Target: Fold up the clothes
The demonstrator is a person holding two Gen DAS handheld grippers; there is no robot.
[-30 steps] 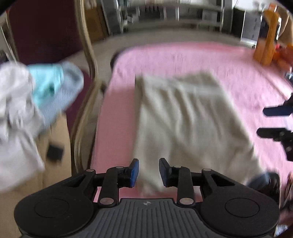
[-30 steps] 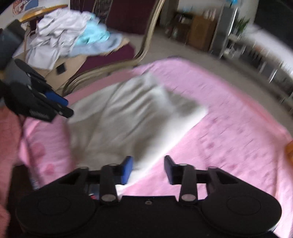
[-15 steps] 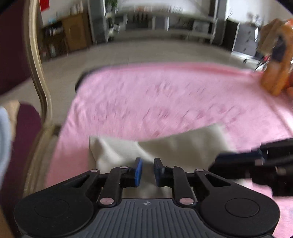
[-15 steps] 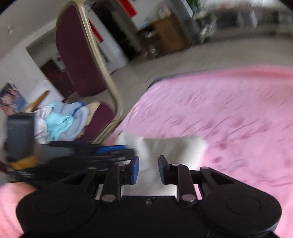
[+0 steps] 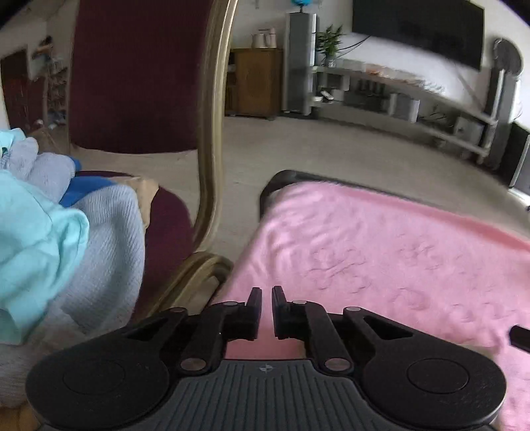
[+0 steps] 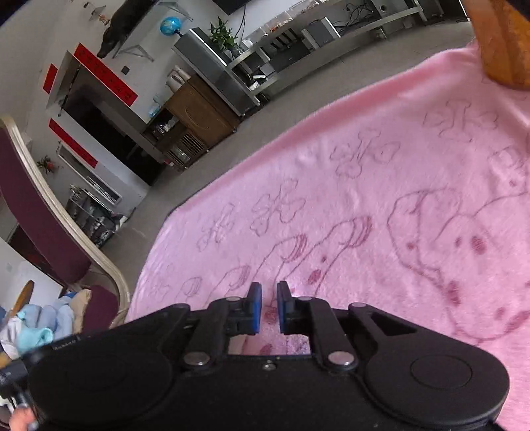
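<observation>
While both grippers' fingers (image 5: pixel 254 300) (image 6: pixel 255 300) stand nearly closed, empty, pink blanket (image 6: pixel 381 199) lies bare.

— What sort of place is this?
— A home, a living room. A TV (image 5: pixel 419 28) hangs over a long shelf (image 5: pixel 397 89), with a wooden cabinet (image 5: pixel 255 83) and a plant (image 5: pixel 328 41) beside it.
— Anything else?
— A pink blanket (image 6: pixel 364 205), a maroon chair (image 5: pixel 139 76) piled with clothes (image 5: pixel 49 232), red banners (image 6: pixel 106 74) round a doorway.
</observation>
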